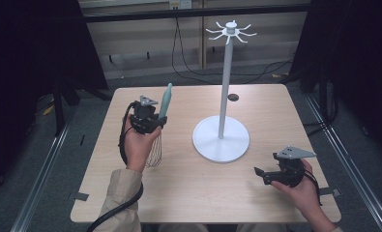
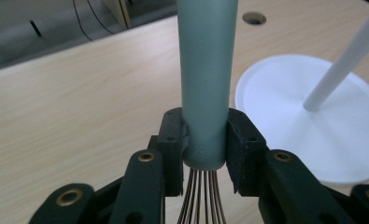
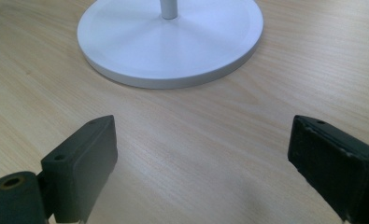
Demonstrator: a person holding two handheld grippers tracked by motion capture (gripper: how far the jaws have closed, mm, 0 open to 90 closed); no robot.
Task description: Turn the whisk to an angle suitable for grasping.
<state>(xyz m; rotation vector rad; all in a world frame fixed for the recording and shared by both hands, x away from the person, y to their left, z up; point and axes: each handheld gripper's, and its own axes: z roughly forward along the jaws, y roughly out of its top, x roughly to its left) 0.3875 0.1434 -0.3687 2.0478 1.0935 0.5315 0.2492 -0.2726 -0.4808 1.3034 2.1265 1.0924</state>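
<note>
At about nine o'clock on the bench (image 1: 188, 193), the person's left hand (image 1: 138, 142) stands raised, forearm coming up from six o'clock in a tan sleeve (image 1: 123, 200), and carries the left claw (image 1: 152, 121) clear of the surface. That claw is clamped on a whisk (image 1: 160, 121): in the left gripper view both black pads press the lower end of the handle from either side. The whisk stands nearly upright, its pale grey-green handle pointing to twelve o'clock and leaning slightly right, its thin metal wires hanging below the jaws toward the wood.

At the centre stands a white hook stand (image 1: 221, 137), a round flat base with a slim upright pole topped by radiating hooks.

At about four o'clock the right hand (image 1: 302, 186) holds the right claw (image 1: 261, 175) low, pointing to nine o'clock. Its jaws stand wide apart with nothing between them, bare wood showing in the gap.
</note>
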